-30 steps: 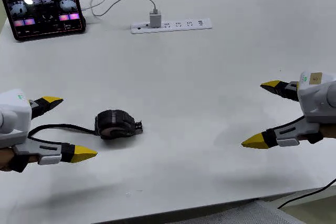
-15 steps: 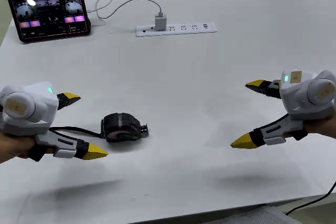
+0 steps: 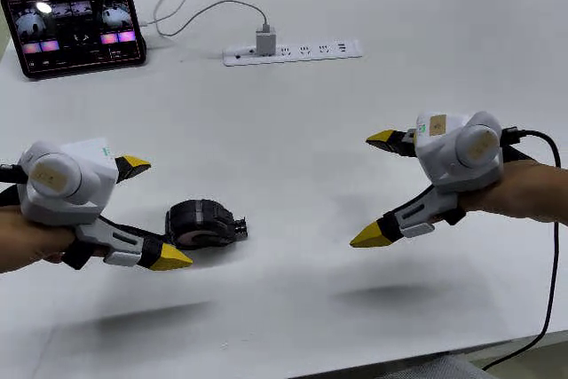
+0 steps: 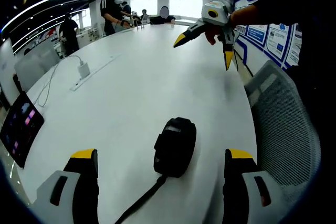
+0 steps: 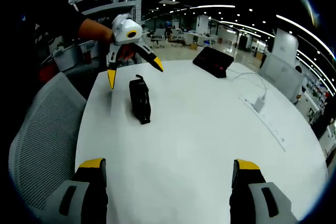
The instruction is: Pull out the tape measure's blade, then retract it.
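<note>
Head view: tape measure (image 3: 202, 223) lies on the tabletop (image 3: 293, 122), blade in, untouched, just ahead of our spread left claw (image 3: 161, 212). Our right claw (image 3: 366, 189) is spread too, well apart from the tape measure. If we pinch off-centre, the case could skid away.

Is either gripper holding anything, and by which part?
Nothing is held. The left gripper and right gripper are both open; the tape measure lies free on the table, between the left jaws, untouched.
</note>
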`<act>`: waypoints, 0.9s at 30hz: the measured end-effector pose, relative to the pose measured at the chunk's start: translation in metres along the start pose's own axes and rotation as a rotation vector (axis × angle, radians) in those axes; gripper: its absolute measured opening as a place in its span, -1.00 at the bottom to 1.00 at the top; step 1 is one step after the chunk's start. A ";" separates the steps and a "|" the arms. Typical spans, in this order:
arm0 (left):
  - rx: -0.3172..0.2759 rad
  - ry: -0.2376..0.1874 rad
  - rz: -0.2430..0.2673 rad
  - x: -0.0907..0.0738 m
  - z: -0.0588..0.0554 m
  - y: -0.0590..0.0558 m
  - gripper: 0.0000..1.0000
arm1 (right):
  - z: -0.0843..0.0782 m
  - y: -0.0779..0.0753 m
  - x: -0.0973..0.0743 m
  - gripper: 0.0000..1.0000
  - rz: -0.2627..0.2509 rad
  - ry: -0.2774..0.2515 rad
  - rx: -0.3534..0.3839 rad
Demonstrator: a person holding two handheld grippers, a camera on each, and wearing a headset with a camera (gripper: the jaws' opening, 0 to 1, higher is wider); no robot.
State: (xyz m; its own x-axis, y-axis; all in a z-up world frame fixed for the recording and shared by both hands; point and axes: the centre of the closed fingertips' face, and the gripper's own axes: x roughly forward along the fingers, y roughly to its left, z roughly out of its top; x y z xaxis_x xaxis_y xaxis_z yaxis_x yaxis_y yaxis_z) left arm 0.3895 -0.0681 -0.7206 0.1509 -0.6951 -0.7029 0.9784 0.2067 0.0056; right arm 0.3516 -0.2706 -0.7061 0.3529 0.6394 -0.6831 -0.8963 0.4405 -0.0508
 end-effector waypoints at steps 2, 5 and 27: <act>0.005 0.014 -0.001 0.002 0.000 0.000 0.91 | 0.004 -0.001 0.006 0.98 0.003 0.000 -0.011; 0.015 0.021 -0.010 0.005 -0.001 -0.003 0.87 | 0.007 0.003 0.013 0.98 0.026 0.002 -0.020; 0.077 0.113 -0.083 0.033 -0.004 -0.015 0.27 | 0.046 0.026 0.079 0.71 0.128 -0.024 -0.079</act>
State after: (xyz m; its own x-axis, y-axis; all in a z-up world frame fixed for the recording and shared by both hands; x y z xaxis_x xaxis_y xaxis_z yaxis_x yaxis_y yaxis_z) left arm 0.3790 -0.0918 -0.7464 0.0563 -0.6246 -0.7789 0.9954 0.0955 -0.0047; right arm 0.3686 -0.1801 -0.7281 0.2399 0.7023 -0.6703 -0.9524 0.3039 -0.0224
